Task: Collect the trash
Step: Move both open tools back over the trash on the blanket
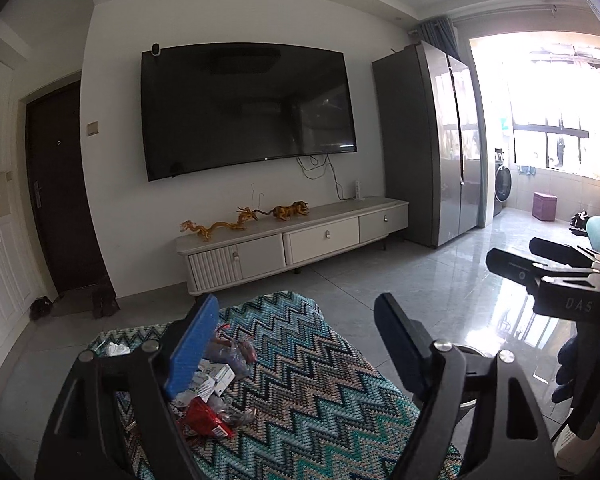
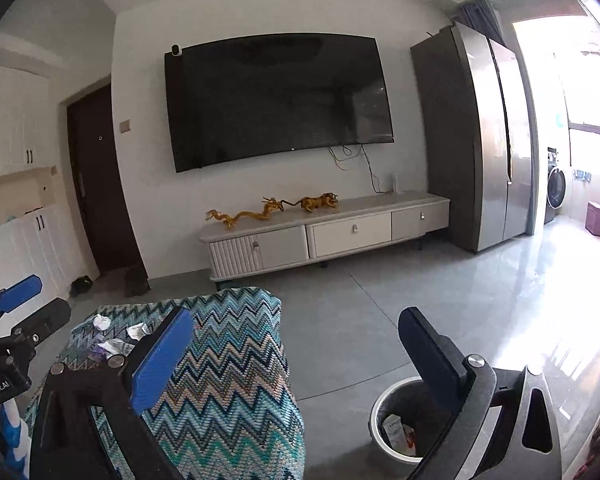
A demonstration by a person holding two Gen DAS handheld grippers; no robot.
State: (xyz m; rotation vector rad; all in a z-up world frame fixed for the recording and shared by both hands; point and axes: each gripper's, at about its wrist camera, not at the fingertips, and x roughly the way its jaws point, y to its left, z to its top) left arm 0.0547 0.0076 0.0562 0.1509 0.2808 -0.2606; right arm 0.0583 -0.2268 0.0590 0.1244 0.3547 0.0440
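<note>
Trash [image 1: 216, 396] on cloth | left hand-held gripper [image 1: 296, 344] agape, empty | right hand-held gripper [image 2: 300, 356] agape, empty

Two fisheye wrist views side by side, each looking forward and slightly down past its own gripper fingers, across a zigzag-patterned bench [image 1: 320, 380] close below, toward a distant wall television [image 1: 244, 108], left view set further left, both sharing television, cabinet [image 2: 324, 232], fridge [image 2: 480, 140].

- Daylight floods in from the balcony window [image 1: 548, 112], blown out to white.
- Glare streaks the floor tiles [image 2: 540, 300] below that window.
- Away from the window the room dims.
- Fisheye bends the television [image 1: 244, 108]; dark vignette fills the corners.
</note>
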